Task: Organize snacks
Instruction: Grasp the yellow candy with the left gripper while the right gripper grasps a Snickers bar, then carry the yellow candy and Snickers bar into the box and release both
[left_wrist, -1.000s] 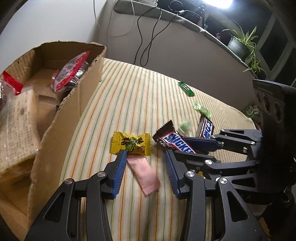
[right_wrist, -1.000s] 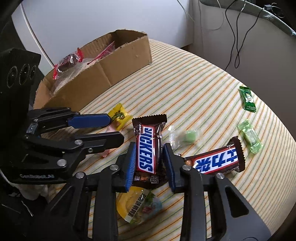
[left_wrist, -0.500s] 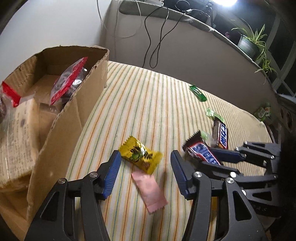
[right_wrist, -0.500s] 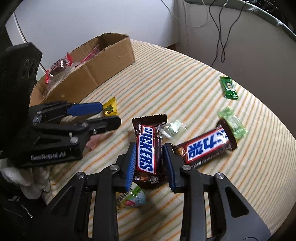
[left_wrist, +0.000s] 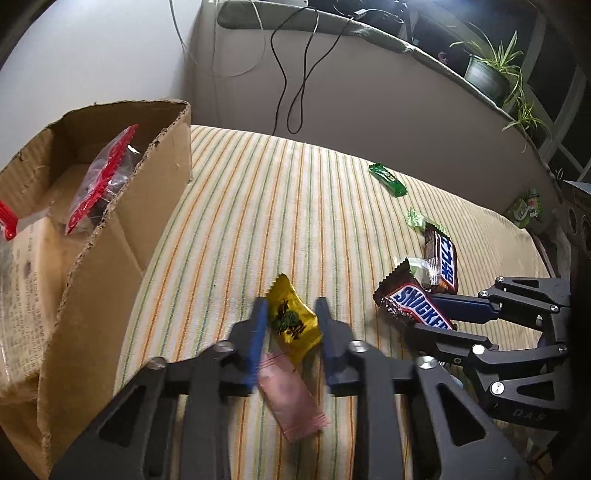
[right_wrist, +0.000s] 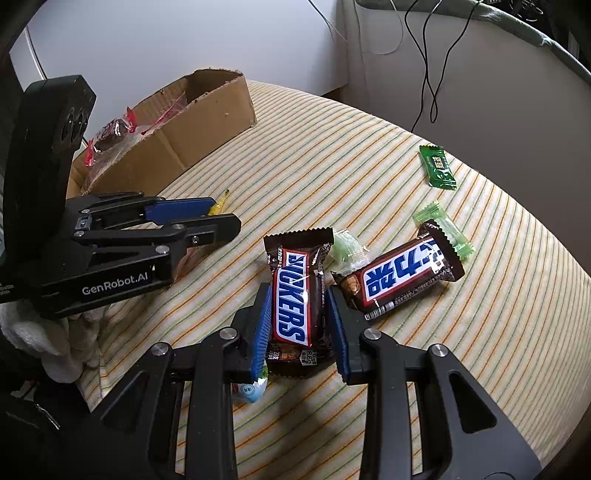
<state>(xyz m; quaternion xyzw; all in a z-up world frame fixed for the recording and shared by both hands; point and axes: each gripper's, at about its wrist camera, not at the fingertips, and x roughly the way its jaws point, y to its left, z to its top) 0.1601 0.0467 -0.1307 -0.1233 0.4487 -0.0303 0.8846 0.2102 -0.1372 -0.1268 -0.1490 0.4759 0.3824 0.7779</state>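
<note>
My left gripper (left_wrist: 290, 314) is shut on a yellow candy (left_wrist: 293, 321), held just above the striped cloth; it also shows in the right wrist view (right_wrist: 207, 218). My right gripper (right_wrist: 299, 314) is shut on a brown Snickers bar (right_wrist: 293, 295), which also shows in the left wrist view (left_wrist: 413, 306). A pink packet (left_wrist: 291, 398) lies under the left fingers. The cardboard box (left_wrist: 99, 236) stands at the left, holding red-trimmed bags (left_wrist: 103, 177).
A second Snickers bar (right_wrist: 399, 273), pale green candies (right_wrist: 443, 229) and a dark green packet (right_wrist: 437, 168) lie on the cloth (right_wrist: 332, 184). A round packet (right_wrist: 253, 387) lies under the right gripper. A wall with cables stands behind.
My left gripper has closed on the yellow candy and lifted it off the cloth. My right gripper has raised the Snickers bar it holds.
</note>
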